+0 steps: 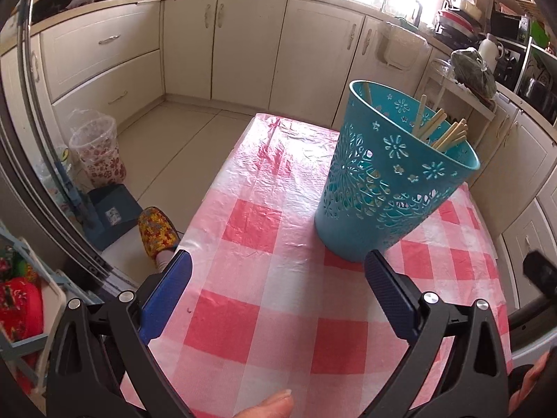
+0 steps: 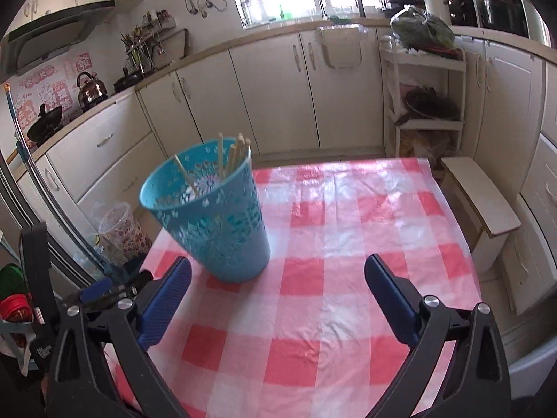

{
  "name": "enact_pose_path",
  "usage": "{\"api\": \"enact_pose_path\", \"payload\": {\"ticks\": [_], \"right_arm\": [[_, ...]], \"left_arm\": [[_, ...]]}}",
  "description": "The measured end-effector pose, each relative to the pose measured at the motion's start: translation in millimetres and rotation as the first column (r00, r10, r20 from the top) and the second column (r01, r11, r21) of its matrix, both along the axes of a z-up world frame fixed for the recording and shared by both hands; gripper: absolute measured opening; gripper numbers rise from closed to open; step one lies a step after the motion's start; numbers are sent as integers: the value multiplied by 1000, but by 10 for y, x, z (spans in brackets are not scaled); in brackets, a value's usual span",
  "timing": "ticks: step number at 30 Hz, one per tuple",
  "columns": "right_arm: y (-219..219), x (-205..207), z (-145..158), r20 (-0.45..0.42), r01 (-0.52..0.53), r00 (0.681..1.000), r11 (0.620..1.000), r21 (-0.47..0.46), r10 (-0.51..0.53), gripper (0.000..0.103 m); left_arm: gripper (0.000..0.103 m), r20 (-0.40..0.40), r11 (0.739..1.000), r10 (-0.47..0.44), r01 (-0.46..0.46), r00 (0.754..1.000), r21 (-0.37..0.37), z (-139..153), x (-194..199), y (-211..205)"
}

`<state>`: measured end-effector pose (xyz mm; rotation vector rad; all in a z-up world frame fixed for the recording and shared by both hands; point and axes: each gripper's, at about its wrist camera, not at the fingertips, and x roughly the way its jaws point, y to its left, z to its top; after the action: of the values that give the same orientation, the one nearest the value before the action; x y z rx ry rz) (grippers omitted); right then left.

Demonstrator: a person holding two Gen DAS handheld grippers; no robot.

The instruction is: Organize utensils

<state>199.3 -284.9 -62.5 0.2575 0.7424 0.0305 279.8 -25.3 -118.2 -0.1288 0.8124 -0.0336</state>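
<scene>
A teal plastic basket [image 1: 390, 174] with cut-out flowers stands upright on the red-and-white checked tablecloth [image 1: 264, 230]. Several pale wooden chopsticks [image 1: 449, 136] lean inside it. In the left wrist view my left gripper [image 1: 278, 264] hovers open just short of the basket's base, nothing between its blue pads. In the right wrist view the same basket [image 2: 216, 216] with its chopsticks [image 2: 236, 153] sits ahead and to the left. My right gripper [image 2: 278, 268] is open and empty above the cloth [image 2: 348, 230], its left finger [image 2: 170, 296] near the basket's foot.
The table edge [image 1: 205, 216] drops off on the left, with a slippered foot [image 1: 156, 233], a blue box [image 1: 111, 216] and a lined waste bin [image 1: 97, 153] on the floor. A white stool [image 2: 480, 202] and a shelf cart [image 2: 424, 97] stand right of the table. Cream cabinets [image 2: 278, 94] run behind.
</scene>
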Motion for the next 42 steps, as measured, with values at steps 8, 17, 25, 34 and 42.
{"api": "enact_pose_path", "payload": {"ticks": [8,17,25,34,42], "right_arm": [[96,-626,181,-108,9,994,999,31,-6,95],[357,-1550,641,16,-24,1000,999,-22,24,96],[611,-2095,635,74,67,995,995,-80,-61,96],[644,-2196,615,96,77,993,996,-49,-72,96],[730,-2252,644,78,52,996,996,-67,-47,96]], "left_arm": [[95,27,998,-24,22,999,58,626,-730,-95],[95,42,991,-81,77,996,106,1128,-1704,0],[95,68,981,-60,46,996,187,1294,-2189,109],[95,43,973,-56,45,997,228,1287,-2314,158],[95,71,978,-51,35,996,203,1401,-2416,175]]}}
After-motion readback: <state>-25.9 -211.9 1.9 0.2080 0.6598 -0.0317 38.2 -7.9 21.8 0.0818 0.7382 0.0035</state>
